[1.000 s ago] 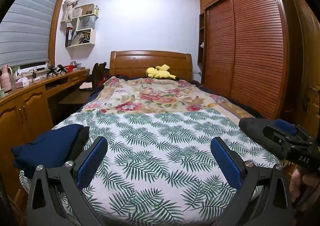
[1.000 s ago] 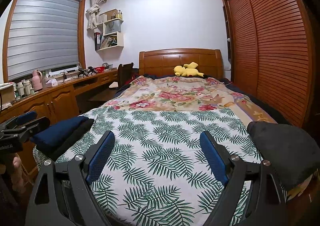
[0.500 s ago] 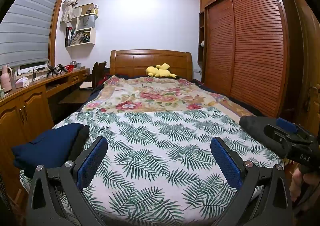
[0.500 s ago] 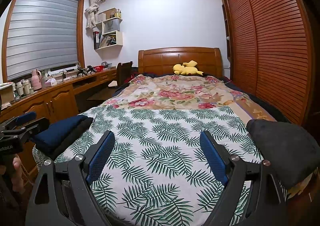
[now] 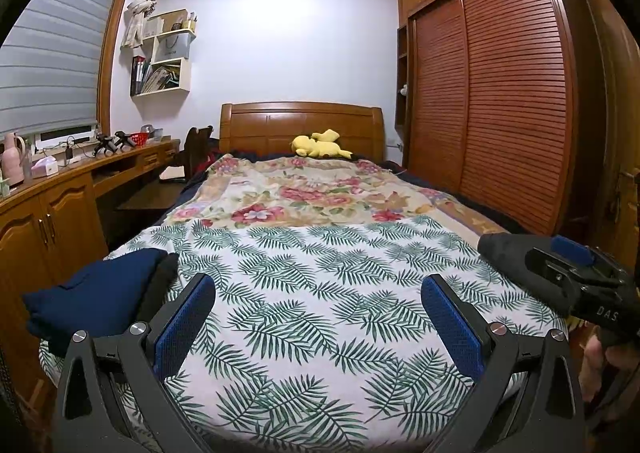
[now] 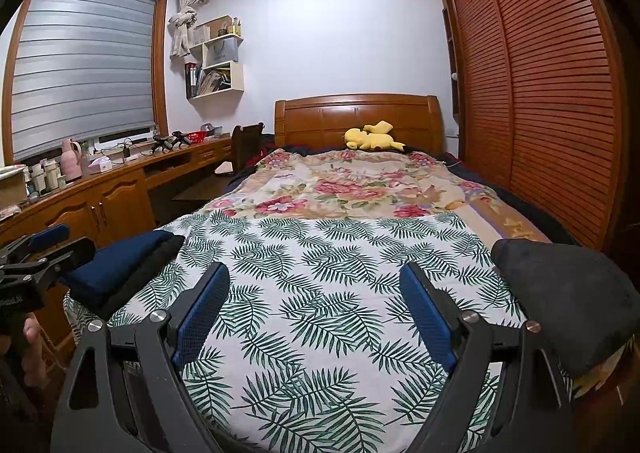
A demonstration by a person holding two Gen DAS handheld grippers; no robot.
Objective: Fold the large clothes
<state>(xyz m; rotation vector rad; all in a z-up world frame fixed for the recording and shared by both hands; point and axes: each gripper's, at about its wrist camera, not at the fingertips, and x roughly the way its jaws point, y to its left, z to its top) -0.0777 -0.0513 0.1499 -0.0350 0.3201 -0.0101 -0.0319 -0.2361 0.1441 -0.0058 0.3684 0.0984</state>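
A folded navy garment [image 5: 96, 299] lies on a black one at the bed's near left corner; it also shows in the right wrist view [image 6: 120, 265]. A dark grey garment [image 6: 568, 293] lies bunched at the near right corner, seen in the left wrist view too [image 5: 508, 253]. My left gripper [image 5: 316, 319] is open and empty above the foot of the bed. My right gripper [image 6: 316, 307] is open and empty too, to the left of the grey garment. Each gripper shows at the edge of the other's view.
The bed carries a palm-leaf sheet [image 5: 320, 273] and a floral blanket [image 5: 304, 193], with a yellow plush toy [image 5: 320, 145] by the headboard. A wooden desk and cabinets [image 5: 48, 213] run along the left. A slatted wardrobe [image 5: 500, 101] stands on the right.
Both views have tilted up slightly and the bed sits a little lower in frame. Both grippers stay open and the garments have not moved.
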